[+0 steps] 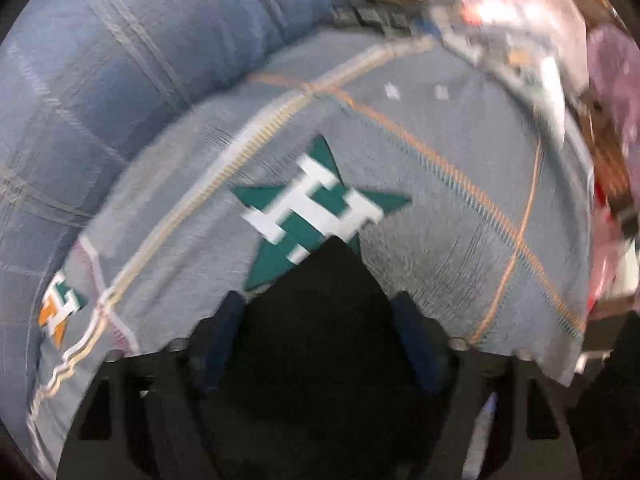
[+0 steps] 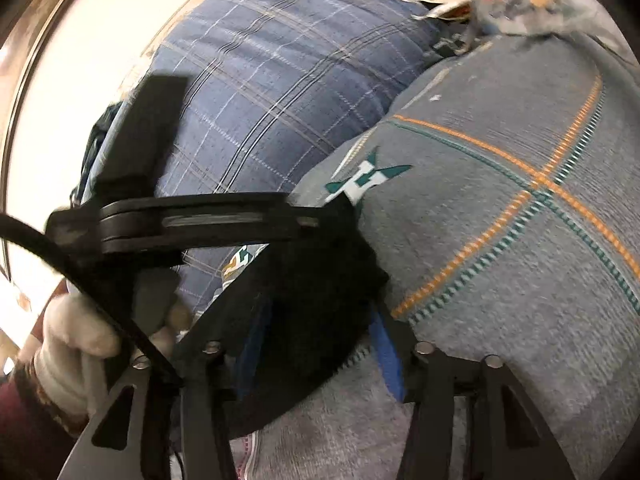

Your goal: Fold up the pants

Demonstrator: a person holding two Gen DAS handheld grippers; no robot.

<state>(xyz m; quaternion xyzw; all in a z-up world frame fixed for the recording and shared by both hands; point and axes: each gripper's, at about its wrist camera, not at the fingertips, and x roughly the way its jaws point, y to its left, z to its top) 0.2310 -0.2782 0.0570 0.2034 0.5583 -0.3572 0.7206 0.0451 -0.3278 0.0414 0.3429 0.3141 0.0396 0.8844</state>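
Note:
Black pants (image 1: 320, 320) fill the space between the fingers of my left gripper (image 1: 320, 312), which is shut on the dark cloth above a grey bedspread with a green star (image 1: 312, 204). In the right wrist view my right gripper (image 2: 320, 320) is also shut on the black pants (image 2: 320, 312), bunched between its blue-padded fingers (image 2: 388, 356). The left gripper (image 2: 200, 220) shows there as a black bar just left of the cloth, held by a white-gloved hand (image 2: 76, 340). Most of the pants is hidden by the fingers.
A blue plaid pillow (image 2: 272, 100) lies behind the grey bedspread (image 2: 520, 220). A cluttered pile of clothes and bags (image 1: 540, 20) sits at the far right. A pale wall (image 2: 80, 60) is on the left.

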